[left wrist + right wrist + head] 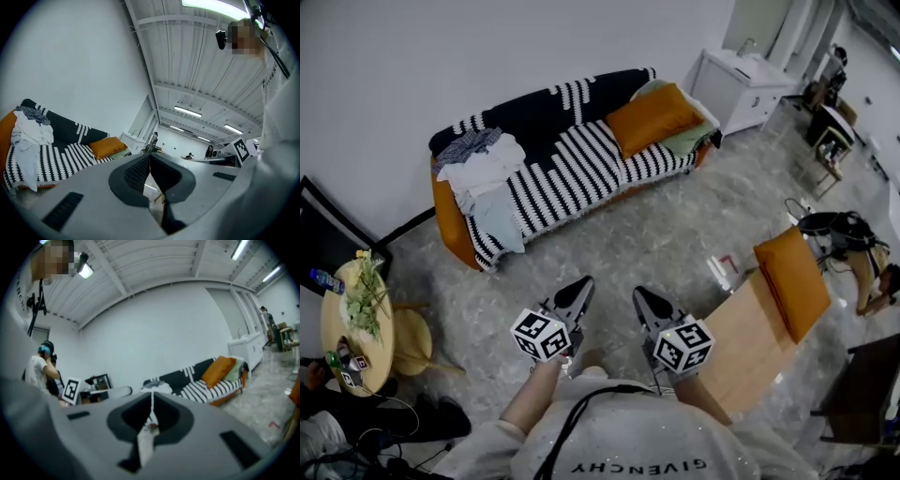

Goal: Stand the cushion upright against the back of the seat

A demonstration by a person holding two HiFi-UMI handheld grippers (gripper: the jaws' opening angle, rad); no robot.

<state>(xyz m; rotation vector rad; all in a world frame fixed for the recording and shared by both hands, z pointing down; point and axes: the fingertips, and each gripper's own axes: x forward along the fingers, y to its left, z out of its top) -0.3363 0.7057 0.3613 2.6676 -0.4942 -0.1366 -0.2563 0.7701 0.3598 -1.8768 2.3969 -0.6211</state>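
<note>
**Approach: both hand-held grippers clenched and empty, cushion far ahead**

Left hand-held gripper [580, 284]: jaws together, nothing between them (own view confirms [150, 157]). Right hand-held gripper [640, 293]: same, jaws together on nothing [152, 397]. Both are held close to the body and point across bare floor toward the sofa [450, 221].

Cushion [652, 117]: orange, at the right end of the sofa seat, lying tilted over a green cloth [689, 139] rather than standing against the back. Its long axis runs along the sofa's length, lower left to upper right in head view. It also shows in both gripper views [108, 146] [218, 371].

Key relation: the cushion lies ahead and to the right of both grippers, well apart from them. The right one is somewhat nearer.

Note: a second orange cushion [792, 281] lies flat on the counter [750, 349] at right, close beside the right hand. The sofa one is judged the target, since only it sits at a seat back.

Clothes [483, 173] cover the sofa's left end, clear of the work.
</note>
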